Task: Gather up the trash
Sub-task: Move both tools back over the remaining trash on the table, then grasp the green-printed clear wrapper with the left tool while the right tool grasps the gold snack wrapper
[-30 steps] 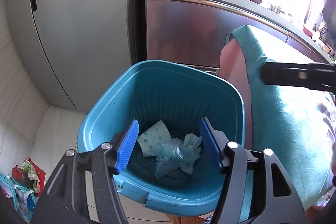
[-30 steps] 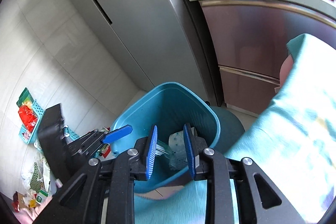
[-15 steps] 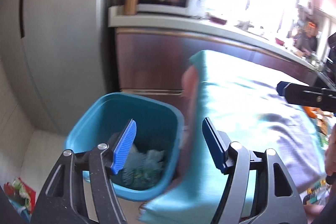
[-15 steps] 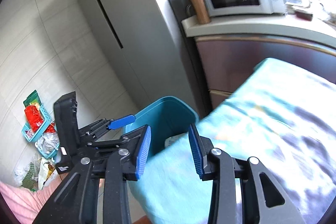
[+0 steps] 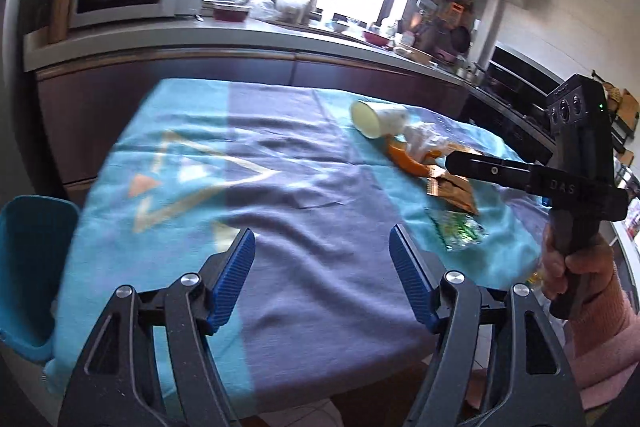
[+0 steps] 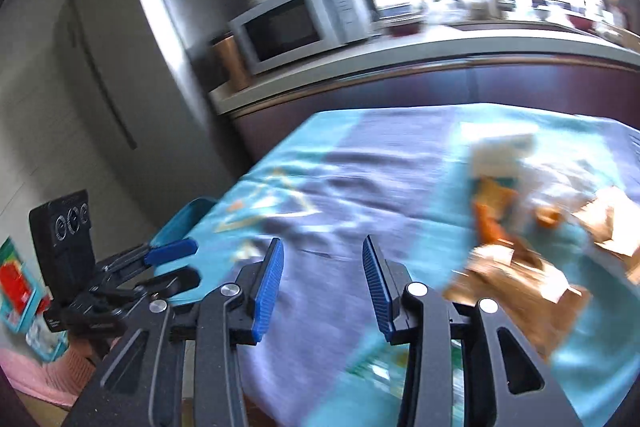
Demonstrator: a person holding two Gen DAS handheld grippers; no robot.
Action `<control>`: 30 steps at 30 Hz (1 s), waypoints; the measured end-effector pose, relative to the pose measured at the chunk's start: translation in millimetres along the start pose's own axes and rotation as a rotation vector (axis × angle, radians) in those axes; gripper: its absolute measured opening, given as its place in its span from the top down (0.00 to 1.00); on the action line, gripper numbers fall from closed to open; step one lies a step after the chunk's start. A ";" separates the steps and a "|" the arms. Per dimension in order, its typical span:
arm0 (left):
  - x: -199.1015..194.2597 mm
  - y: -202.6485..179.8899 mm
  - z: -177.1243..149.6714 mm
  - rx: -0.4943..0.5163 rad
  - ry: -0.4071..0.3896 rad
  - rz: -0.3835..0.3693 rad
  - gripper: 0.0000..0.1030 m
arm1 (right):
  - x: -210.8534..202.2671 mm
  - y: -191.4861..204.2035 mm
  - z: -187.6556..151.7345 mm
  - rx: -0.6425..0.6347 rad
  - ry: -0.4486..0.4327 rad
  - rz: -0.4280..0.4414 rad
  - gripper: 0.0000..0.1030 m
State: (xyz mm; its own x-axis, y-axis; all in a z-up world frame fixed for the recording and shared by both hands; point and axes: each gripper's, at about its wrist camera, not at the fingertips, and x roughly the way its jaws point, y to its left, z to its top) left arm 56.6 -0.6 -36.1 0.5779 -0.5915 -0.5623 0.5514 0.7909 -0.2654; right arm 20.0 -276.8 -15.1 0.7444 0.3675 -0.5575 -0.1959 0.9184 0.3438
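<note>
Landmark: the table cloth (image 5: pixel 320 195). Bin (image 5: pixel 32 267) sits off its left edge, below table level. Left gripper (image 5: pixel 322 283) hangs over the cloth's near middle, jaws wide apart, nothing in them. Trash sits at the cloth's right: tipped paper cup (image 5: pixel 378 117) farthest back, orange wrapper (image 5: pixel 408 157), brown wrapper (image 5: pixel 452 187), green wrapper (image 5: pixel 460 231) nearest. Right gripper (image 6: pixel 322 287) is near that pile, jaws parted, empty. Suggest: take one piece per hand, nearest first, pinch the wrapper edge only, don't snag the cloth.

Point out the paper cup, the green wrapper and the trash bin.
paper cup (image 5: pixel 379 118), left wrist view, on its side wall.
green wrapper (image 5: pixel 458 229), left wrist view, its middle.
trash bin (image 5: pixel 34 263), left wrist view, outer wall.
</note>
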 end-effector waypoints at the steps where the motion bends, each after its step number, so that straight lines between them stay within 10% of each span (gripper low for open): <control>1: 6.4 -10.7 -3.0 0.008 0.013 -0.021 0.33 | -6.3 -12.2 -4.9 0.028 -0.005 -0.029 0.57; 13: 77.9 -81.1 2.3 0.098 0.154 -0.159 0.33 | -32.8 -119.1 -34.1 0.258 -0.019 -0.125 0.51; 30: 126.0 -101.4 4.6 0.087 0.282 -0.234 0.33 | -4.5 -130.9 -30.0 0.308 0.026 -0.027 0.28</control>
State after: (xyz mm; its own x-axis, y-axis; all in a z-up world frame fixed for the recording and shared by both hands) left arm 76.3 -156.1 -76.4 0.2481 -0.6785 -0.6914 0.7052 0.6159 -0.3513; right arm 23.2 -394.3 -80.2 0.7294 0.3511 -0.5871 0.0288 0.8417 0.5392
